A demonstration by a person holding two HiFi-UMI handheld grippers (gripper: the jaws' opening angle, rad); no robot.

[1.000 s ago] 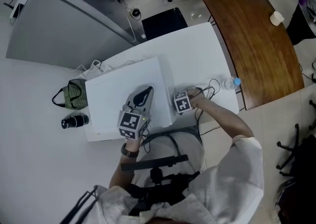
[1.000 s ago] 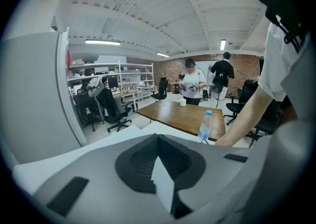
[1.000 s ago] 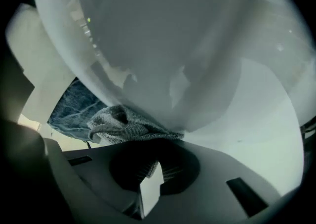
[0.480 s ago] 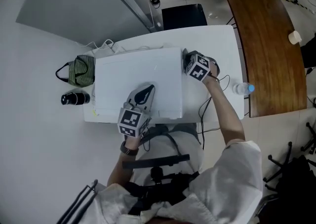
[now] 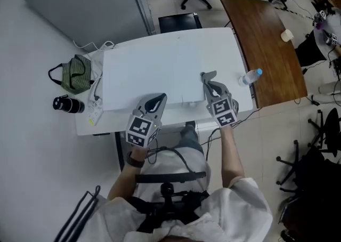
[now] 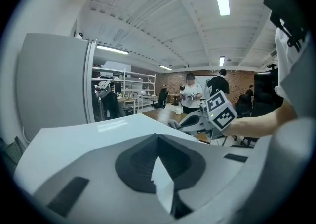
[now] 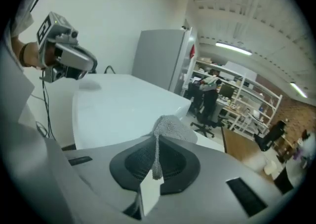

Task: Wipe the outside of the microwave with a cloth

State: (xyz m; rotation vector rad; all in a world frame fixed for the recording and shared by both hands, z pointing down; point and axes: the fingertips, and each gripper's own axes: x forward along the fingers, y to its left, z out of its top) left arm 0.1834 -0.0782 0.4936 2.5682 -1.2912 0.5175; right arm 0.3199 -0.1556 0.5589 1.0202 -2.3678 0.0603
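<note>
My right gripper is clenched on the grey cloth, at the front right of the white microwave top. My left gripper is closed with nothing in it, over the top's front edge. The microwave fills the middle of the tabletop, with a water bottle at the right edge.

A green bag near a black cylinder — water bottle well apart.
</note>
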